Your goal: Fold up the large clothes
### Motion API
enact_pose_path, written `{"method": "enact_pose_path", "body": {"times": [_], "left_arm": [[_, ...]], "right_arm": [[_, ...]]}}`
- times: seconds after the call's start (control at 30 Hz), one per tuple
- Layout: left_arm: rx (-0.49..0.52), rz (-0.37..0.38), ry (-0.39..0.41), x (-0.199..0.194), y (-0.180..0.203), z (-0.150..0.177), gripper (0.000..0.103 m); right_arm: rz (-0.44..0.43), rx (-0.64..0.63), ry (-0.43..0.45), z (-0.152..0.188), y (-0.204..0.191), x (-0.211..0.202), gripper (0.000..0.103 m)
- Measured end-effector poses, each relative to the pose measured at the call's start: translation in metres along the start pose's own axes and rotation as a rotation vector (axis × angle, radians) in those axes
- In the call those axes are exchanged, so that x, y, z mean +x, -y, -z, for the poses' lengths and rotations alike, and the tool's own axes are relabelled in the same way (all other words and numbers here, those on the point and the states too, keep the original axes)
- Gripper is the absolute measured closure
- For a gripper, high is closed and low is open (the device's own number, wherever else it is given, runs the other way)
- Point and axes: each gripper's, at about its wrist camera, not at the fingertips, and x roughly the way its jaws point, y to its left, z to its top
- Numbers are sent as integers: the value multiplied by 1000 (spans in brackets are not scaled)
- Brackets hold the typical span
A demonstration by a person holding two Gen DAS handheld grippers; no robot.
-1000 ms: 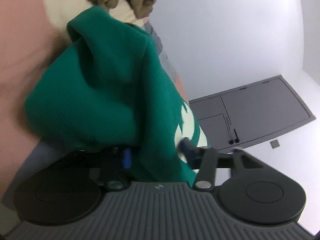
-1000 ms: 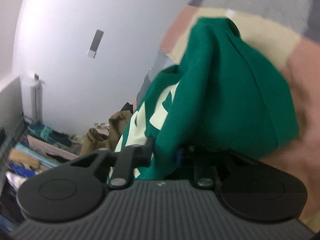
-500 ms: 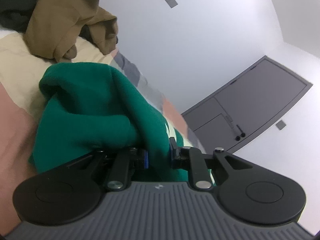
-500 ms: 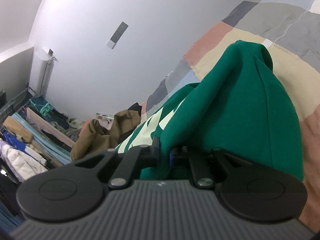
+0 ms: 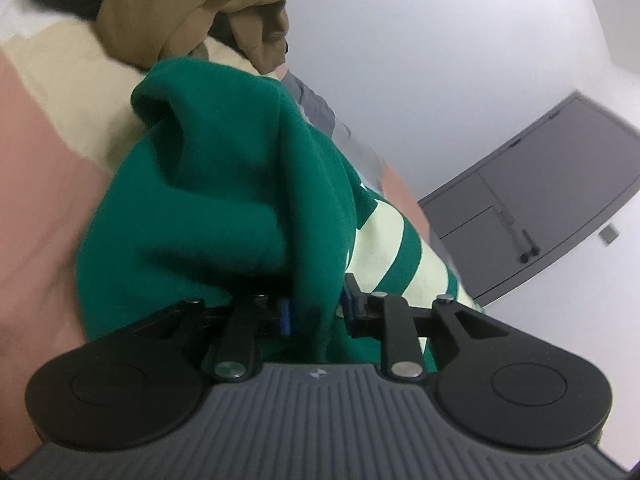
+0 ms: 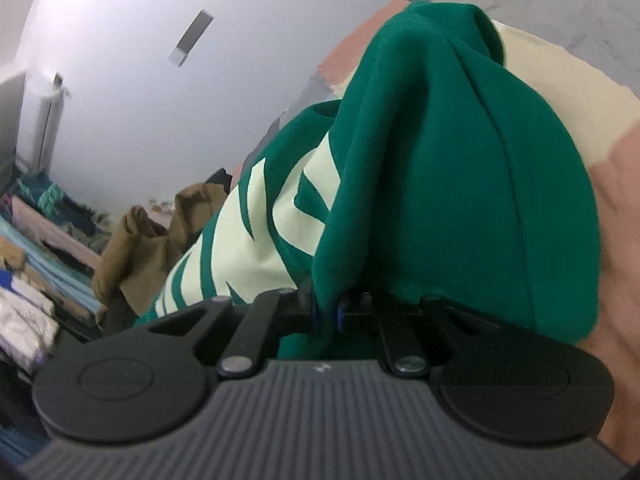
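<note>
A large green sweatshirt [image 5: 224, 200] with pale yellow lettering hangs bunched in front of both cameras, above a patchwork bedspread [image 5: 40, 200]. My left gripper [image 5: 316, 314] has a thick fold of the green cloth between its pads; its jaws are opening slightly, with the pads still against the cloth. In the right wrist view the same sweatshirt [image 6: 440, 200] drapes over my right gripper [image 6: 327, 314]. A thin edge of it is pinched between the right pads, and those jaws are also opening a little. The fingertips of both grippers are mostly hidden by fabric.
A brown garment [image 5: 180, 8] lies crumpled on the bedspread [image 6: 560, 92] beyond the sweatshirt, and the right wrist view shows this brown garment [image 6: 136, 248] too. A grey door [image 5: 540, 208] is in the white wall. Stacked clothes [image 6: 32, 240] sit at the far left.
The left jaws narrowed onto the green fold, then widened a little. Both views rolled and shifted sideways, and more of the pale lettering shows now. The cloth stays in both grippers.
</note>
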Motion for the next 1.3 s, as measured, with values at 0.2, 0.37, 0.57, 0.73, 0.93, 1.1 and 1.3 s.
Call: {"method": "enact_pose_path", "body": {"times": [0.2, 0.37, 0.57, 0.73, 0.93, 1.1, 1.3], "left_arm": [[-164, 78, -54, -13, -11, 6, 32], [-256, 69, -102, -12, -17, 20, 6], [-355, 68, -124, 3, -35, 25, 2], [-468, 141, -67, 3, -51, 25, 0], [-512, 145, -78, 13, -55, 19, 0], [-474, 79, -147, 16, -40, 30, 0], [-528, 53, -104, 29, -43, 29, 0]], "right_arm": [[-59, 154, -52, 18, 3, -16, 20], [-45, 263, -105, 29, 11, -6, 14], [-47, 317, -63, 18, 29, 26, 14], [-79, 335, 38, 9, 32, 34, 11], [8, 273, 74, 11, 21, 46, 13], [-5, 296, 63, 2, 19, 49, 12], [-19, 303, 72, 9, 30, 43, 10]]}}
